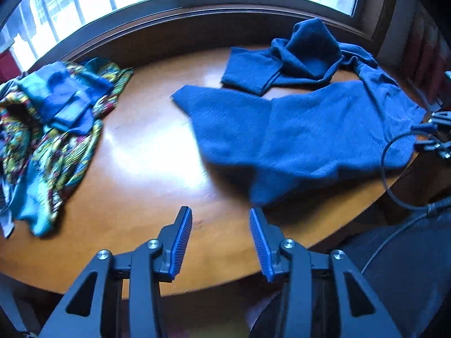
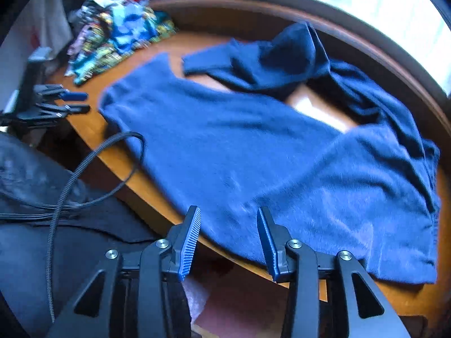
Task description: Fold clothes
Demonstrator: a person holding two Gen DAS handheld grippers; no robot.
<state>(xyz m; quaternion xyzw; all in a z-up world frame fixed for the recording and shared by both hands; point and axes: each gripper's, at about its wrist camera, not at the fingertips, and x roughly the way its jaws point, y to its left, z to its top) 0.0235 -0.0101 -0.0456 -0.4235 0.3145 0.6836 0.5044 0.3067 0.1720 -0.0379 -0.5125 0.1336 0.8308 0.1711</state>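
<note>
Left gripper [image 1: 221, 214] over near table [image 1: 146, 146] edge, jaws apart, nothing between them. Blue sweater [image 1: 310, 129] spread on the wooden top at about 1 o'clock from it, nearest corner just beyond the right fingertip; whether it touches, cannot tell. Patterned clothes pile [image 1: 53, 112] at 10 o'clock, well apart from the sweater. Right gripper [image 2: 229, 214] also gaping, empty, tips over the sweater's [image 2: 253, 155] near hem; garment runs from 10 to 3 o'clock, sleeve bunched at 1 o'clock toward the window [image 2: 366, 0]. Black cable [image 2: 84, 169] loops at 9 o'clock.
</note>
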